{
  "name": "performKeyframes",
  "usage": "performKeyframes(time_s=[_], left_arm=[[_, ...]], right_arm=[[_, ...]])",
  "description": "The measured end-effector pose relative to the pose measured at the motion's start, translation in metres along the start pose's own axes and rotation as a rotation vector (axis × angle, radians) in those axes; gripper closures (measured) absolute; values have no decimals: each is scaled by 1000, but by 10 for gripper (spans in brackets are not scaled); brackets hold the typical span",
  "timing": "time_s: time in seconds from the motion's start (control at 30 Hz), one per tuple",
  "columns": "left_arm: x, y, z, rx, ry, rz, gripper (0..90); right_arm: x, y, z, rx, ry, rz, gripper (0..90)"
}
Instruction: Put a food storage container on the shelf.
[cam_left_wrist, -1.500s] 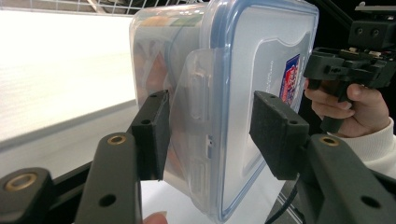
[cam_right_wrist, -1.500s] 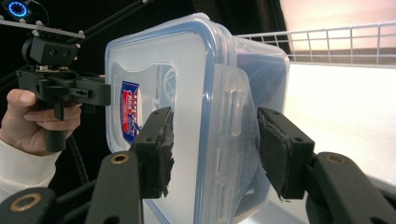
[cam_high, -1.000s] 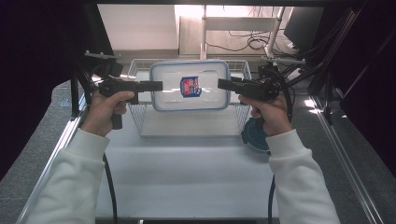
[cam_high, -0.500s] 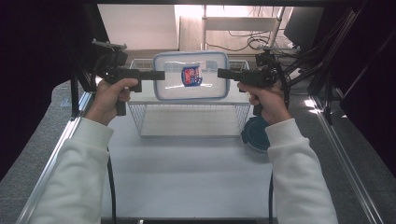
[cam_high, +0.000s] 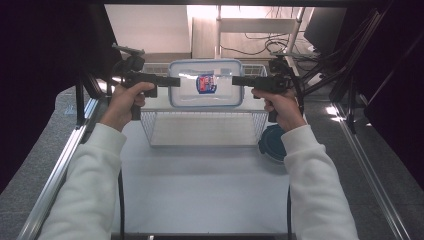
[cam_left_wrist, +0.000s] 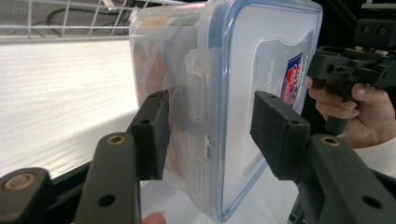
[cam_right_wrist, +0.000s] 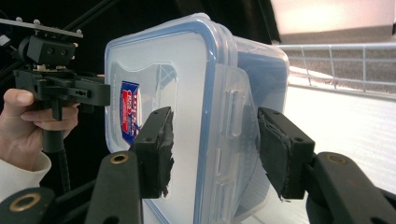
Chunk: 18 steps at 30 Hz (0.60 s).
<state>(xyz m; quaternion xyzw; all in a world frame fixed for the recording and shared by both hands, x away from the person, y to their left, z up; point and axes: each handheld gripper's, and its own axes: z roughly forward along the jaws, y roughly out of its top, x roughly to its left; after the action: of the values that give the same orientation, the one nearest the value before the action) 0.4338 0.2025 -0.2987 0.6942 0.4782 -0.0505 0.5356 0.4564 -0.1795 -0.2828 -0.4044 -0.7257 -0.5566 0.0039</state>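
A clear lidded food container (cam_high: 205, 84) with a blue seal and side latches hung between the left gripper (cam_high: 170, 81) and right gripper (cam_high: 236, 80), both clamped on its ends; its red-and-blue label was unreadable

We note a clear container (cam_high: 205, 84) with blue-rimmed lid and red-and-blue label (cam_high: 206, 83). Both grippers (cam_high: 172, 81) (cam_high: 236, 80) are black. The wire basket (cam_high: 202, 127) is white.

The right gripper (cam_right_wrist: 212, 149) clamps the box's (cam_right_wrist: 187, 84) side latch between its pads. Beyond the box, the left gripper (cam_right_wrist: 95, 93) grips the opposite edge.
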Motion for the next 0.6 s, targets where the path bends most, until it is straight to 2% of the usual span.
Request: performKeyframes(time_s=[0.1,0.27,0.4,0.47,0.57,0.6], left_arm=[[8,0,6,12,2,-22,474],[10,2,8,6,-4,-26,484],[15,4,10,-3,-20,-56,495],[19,5,12,-7,-27,-83,494],[22,7,13,-8,-28,-93,492],[24,8,15,-10,-30,-109,489]], right_arm=[[-6,0,6,17,-13,14,472],[-10,0,9,28,-15,32,462],[-18,1,14,36,-24,77,445],[-18,3,16,41,-35,97,441],[-17,5,18,51,-49,108,434],[-18,7,20,58,-57,141,432]])
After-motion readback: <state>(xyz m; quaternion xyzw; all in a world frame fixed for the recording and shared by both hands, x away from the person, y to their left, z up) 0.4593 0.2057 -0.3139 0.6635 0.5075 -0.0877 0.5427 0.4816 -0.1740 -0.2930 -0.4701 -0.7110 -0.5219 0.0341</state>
